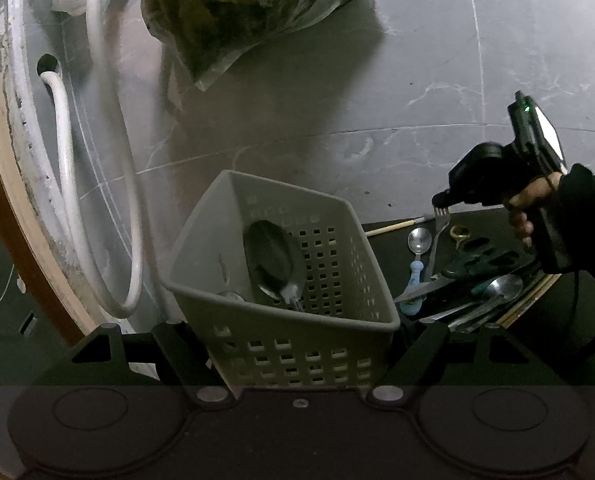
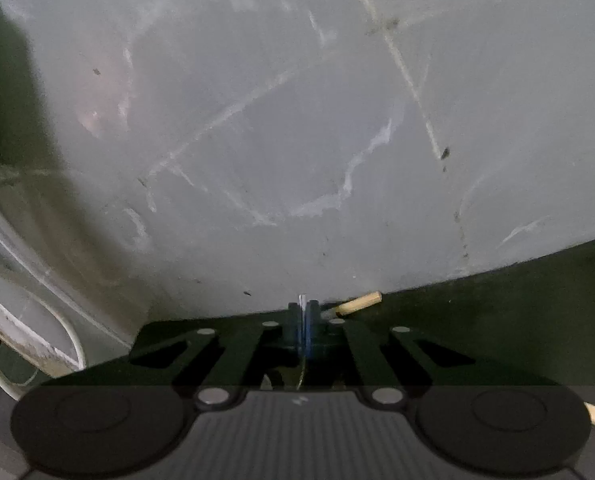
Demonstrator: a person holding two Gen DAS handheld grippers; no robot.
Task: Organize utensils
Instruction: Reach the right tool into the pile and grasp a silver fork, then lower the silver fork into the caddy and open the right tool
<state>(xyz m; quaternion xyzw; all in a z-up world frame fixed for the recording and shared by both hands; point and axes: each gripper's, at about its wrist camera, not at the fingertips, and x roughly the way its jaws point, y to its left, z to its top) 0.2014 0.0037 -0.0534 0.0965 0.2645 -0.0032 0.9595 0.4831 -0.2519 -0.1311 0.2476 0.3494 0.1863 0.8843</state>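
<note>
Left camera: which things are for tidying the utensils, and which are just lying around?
For the job:
- basket, held by the left gripper
- big spoon inside it
- fork, pinched by the right gripper
- blue-handled spoon
- scissors

Just lying about:
- white hose
- plastic bag

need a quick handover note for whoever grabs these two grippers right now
Left gripper: clamped on the near wall of the grey perforated plastic basket.
Right gripper: shut on a thin metal fork at its tine end, at the dark mat's far edge.
Done: one large metal spoon stands in the basket.
Left: the fork, a blue-handled spoon, scissors, other spoons and wooden chopsticks on the mat.
</note>
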